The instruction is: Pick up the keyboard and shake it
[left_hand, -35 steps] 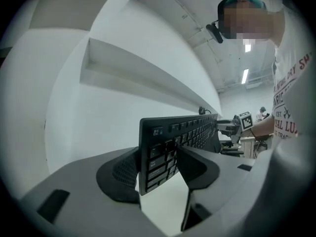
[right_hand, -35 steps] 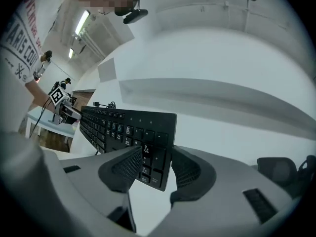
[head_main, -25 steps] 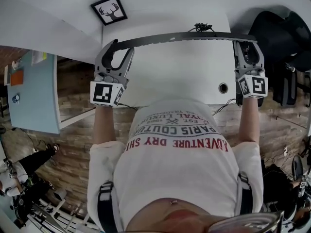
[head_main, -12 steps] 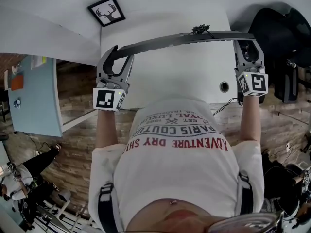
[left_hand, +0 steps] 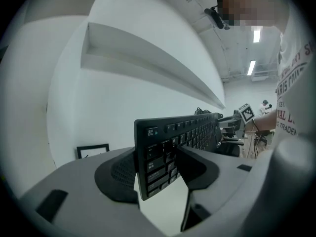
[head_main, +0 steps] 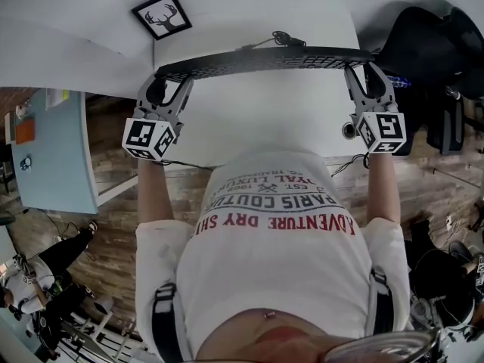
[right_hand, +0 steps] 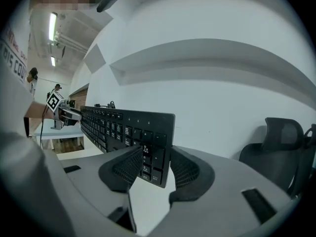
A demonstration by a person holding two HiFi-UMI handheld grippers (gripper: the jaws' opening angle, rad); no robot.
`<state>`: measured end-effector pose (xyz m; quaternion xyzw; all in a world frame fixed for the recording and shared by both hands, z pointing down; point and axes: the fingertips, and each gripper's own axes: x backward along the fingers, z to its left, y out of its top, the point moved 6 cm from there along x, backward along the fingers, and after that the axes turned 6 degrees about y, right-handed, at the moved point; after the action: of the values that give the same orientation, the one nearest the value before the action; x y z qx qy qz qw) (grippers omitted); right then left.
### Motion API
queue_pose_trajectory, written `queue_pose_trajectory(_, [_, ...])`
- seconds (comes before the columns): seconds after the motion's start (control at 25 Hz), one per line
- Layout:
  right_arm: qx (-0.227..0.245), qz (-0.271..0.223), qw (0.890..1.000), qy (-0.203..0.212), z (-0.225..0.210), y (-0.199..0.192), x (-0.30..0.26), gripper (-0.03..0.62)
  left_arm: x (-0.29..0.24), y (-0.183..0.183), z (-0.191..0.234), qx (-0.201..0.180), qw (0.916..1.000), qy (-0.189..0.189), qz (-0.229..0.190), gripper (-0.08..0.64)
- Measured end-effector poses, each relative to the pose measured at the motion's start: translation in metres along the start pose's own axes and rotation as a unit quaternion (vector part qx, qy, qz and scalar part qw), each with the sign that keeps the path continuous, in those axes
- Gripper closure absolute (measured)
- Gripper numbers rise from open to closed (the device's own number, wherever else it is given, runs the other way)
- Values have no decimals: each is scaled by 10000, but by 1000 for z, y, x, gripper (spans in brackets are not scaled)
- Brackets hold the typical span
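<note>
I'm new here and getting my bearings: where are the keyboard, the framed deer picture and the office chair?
keyboard point(head_main: 265, 58), head view, middle of its long body.
framed deer picture point(head_main: 162, 15), head view, the deer drawing.
office chair point(right_hand: 282, 130), right gripper view, its headrest.

Framed deer pic point(head_main: 161, 15) by white desk point(head_main: 265, 123), blk chair point(head_main: 420, 45) rt.

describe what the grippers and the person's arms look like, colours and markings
The left gripper and the right gripper are both grey two-jaw forks with dark mesh-textured pads. Each carries a white cube printed with black square markers. The person wears a white short-sleeved t-shirt with dark and red lettering, plus dark straps.
</note>
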<state>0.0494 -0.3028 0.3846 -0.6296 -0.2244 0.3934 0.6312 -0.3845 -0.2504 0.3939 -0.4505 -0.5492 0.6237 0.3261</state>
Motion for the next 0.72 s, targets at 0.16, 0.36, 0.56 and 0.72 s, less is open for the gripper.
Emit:
queue_pose_trajectory(0.16, [-90, 77, 9999, -18, 10, -8, 6, 402, -2, -10, 6, 198, 9993, -201, 249, 325])
queue_pose_trajectory(0.36, [-114, 129, 9998, -143, 19, -16, 12, 402, 0, -19, 6, 278, 9984, -290, 398, 325])
queue_pose_trajectory(0.56, [-138, 141, 9997, -159, 23, -16, 14, 403, 3, -20, 7, 253, 9986, -284, 377, 325])
queue_pose_trajectory(0.72, [-154, 176, 9996, -173, 26, -15, 12, 403, 5, -21, 9, 264, 9986, -265, 382, 324])
